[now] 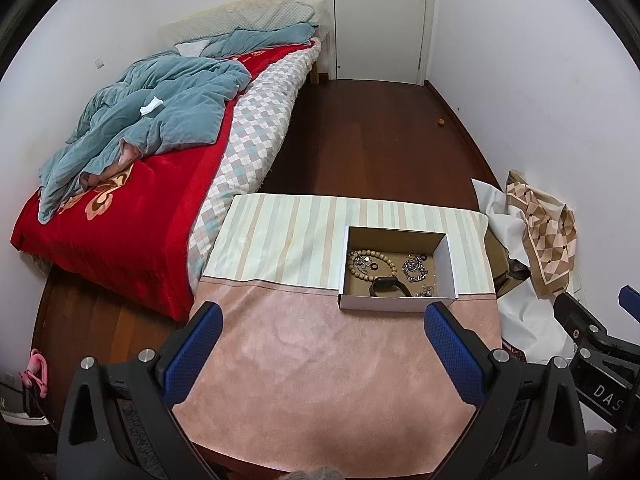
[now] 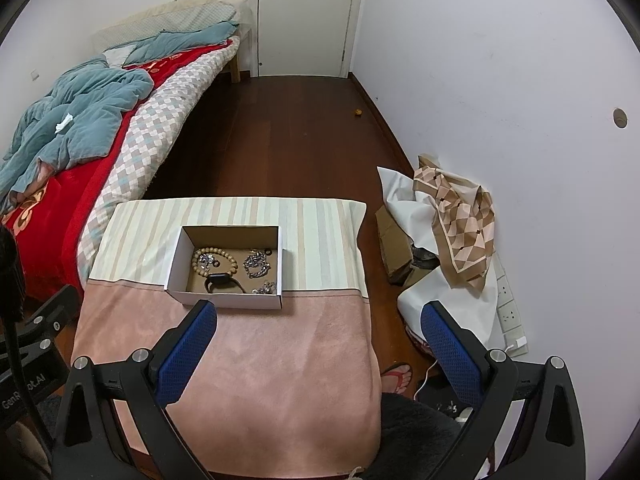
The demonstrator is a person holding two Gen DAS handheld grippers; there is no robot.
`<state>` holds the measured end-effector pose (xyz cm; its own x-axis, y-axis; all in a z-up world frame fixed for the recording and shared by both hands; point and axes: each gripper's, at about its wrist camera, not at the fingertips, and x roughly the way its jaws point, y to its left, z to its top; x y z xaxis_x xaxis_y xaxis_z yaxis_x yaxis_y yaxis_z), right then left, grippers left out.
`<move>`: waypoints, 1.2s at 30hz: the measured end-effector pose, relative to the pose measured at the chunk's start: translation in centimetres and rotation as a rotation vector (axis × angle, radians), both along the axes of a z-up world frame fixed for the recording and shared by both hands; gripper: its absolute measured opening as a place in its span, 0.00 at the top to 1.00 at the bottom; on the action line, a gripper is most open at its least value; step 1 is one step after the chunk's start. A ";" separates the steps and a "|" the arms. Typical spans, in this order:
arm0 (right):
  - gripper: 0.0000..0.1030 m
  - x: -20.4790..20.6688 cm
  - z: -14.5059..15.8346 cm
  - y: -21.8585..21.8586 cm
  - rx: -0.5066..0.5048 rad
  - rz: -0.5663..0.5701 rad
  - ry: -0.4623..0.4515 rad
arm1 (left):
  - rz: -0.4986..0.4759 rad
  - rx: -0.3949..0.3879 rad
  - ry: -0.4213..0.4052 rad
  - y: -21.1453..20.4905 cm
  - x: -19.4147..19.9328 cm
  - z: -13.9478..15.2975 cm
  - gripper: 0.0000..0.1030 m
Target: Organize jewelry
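Note:
An open cardboard box (image 1: 451, 264) (image 2: 176, 260) sits on the cloth-covered table (image 1: 312, 360) (image 2: 280, 360). Inside it lie a wooden bead bracelet (image 1: 356, 270) (image 2: 202, 258), silver chains (image 1: 414, 268) (image 2: 256, 266), small rings and a black band (image 1: 390, 286) (image 2: 222, 282). My left gripper (image 1: 324, 312) hovers open over the pink cloth, short of the box, with nothing between its fingers. My right gripper (image 2: 320, 312) is open too, empty, with its left finger (image 2: 188, 344) just in front of the box's near wall. The right gripper's body (image 1: 592, 340) shows at the left wrist view's right edge.
A bed (image 1: 132, 184) (image 2: 80, 160) with a red blanket and teal quilt stands left of the table. Right of it, paper, a patterned cloth (image 2: 460, 224) and cardboard are piled by the wall. A foot in a sandal (image 2: 398, 376) rests beside the table. A closed door (image 2: 304, 16) is far ahead.

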<state>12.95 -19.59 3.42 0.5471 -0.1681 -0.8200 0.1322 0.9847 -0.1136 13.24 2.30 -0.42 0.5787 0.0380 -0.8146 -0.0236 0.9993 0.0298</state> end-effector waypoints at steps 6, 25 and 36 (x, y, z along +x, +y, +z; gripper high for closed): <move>0.00 -0.3 0.1 0.2 0.003 0.001 -0.005 | 0.002 0.004 -0.005 -0.2 -0.1 0.2 0.00; 0.00 -0.4 -0.1 0.3 0.017 0.009 0.003 | 0.002 0.013 -0.011 -0.2 -0.4 0.6 0.00; 0.00 -0.4 0.0 0.5 0.016 0.018 0.003 | 0.002 0.012 -0.016 0.4 -0.7 0.5 0.00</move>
